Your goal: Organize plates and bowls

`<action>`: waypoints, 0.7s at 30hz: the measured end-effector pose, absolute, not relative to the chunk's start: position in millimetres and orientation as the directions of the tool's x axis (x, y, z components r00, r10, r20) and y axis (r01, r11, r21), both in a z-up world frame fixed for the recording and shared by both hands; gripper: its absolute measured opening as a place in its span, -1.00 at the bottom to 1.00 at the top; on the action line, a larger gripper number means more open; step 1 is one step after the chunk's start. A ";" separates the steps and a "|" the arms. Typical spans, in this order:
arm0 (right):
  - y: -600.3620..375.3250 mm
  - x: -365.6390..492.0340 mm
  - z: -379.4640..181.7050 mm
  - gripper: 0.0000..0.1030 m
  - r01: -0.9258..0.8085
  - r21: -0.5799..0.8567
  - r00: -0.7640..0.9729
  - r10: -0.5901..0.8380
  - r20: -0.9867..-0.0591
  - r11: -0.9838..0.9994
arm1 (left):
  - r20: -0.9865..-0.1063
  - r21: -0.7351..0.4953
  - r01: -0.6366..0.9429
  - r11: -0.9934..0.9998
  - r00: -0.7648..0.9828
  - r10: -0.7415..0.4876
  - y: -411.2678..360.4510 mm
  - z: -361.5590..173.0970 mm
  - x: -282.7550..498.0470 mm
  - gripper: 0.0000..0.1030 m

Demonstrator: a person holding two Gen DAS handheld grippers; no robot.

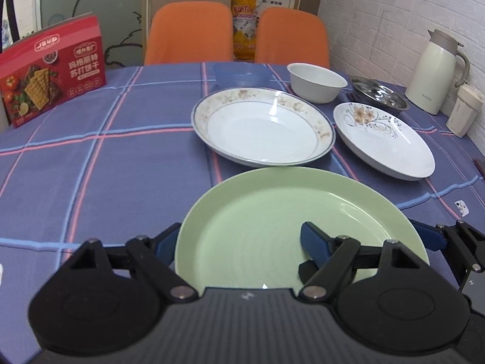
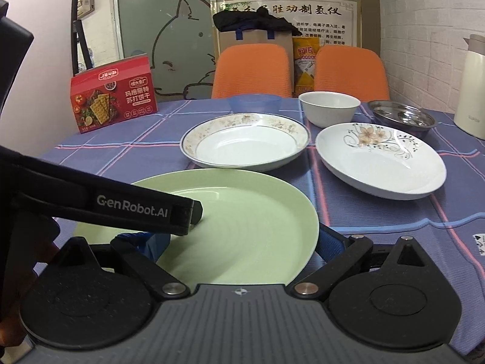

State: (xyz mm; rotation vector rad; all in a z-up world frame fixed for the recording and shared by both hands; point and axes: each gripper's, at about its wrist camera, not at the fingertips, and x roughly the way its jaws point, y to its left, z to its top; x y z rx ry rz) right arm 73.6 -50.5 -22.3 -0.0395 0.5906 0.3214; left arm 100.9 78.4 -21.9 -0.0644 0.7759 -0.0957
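Fingers of the left gripper [image 1: 239, 242] stand wide: one blue pad [image 1: 313, 244] lies over the green plate [image 1: 291, 218], the other sits outside its left rim. In the right wrist view, the right gripper [image 2: 239, 242] is likewise spread wide across that plate's near-right rim, with the left gripper's black body crossing the lower left of the frame. Whether either pad presses the plate cannot be told.

Checked blue tablecloth [image 1: 91, 157] is bare across the left half of the frame. Directly above the green plate lies the gold-rimmed plate [image 1: 263, 127], nearly touching it; the flower plate [image 1: 383, 139] lies to the right. Behind them stand a white bowl [image 1: 316, 82], a blue bowl [image 1: 241, 74] and a steel dish [image 1: 380, 95]. A red cracker box [image 1: 53, 69] stands upper left, a cream thermos [image 1: 436, 72] upper right, and orange chairs [image 1: 189, 33] behind the far edge.
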 end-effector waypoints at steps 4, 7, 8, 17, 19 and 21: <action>-26.3 75.7 -26.3 0.69 -0.358 0.058 0.760 0.326 -0.562 0.932 | -0.699 -0.083 0.003 0.997 0.713 -0.061 103.4 -25.4 93.0 0.55; -10.6 79.4 -28.2 0.69 -0.388 0.060 0.745 0.352 -0.567 0.919 | -0.701 -0.090 -0.036 0.995 0.712 -0.037 121.2 -28.4 92.4 0.55; -6.8 80.6 -28.5 0.69 -0.396 0.059 0.741 0.357 -0.569 0.916 | -0.703 -0.096 -0.046 0.994 0.711 -0.035 126.1 -29.6 93.0 0.55; 10.0 96.2 -41.4 0.70 -0.425 0.055 0.712 0.371 -0.596 0.903 | -0.695 -0.073 -0.058 0.996 0.719 -0.009 141.1 -40.5 106.7 0.55; 9.5 94.8 -41.9 0.71 -0.433 0.035 0.713 0.366 -0.599 0.901 | -0.688 -0.076 -0.046 0.996 0.725 -0.019 140.1 -41.1 105.9 0.56; 1.2 95.0 -37.6 0.67 -0.441 0.067 0.696 0.388 -0.603 0.895 | -0.679 -0.100 -0.043 0.994 0.733 -0.037 143.2 -39.8 104.9 0.70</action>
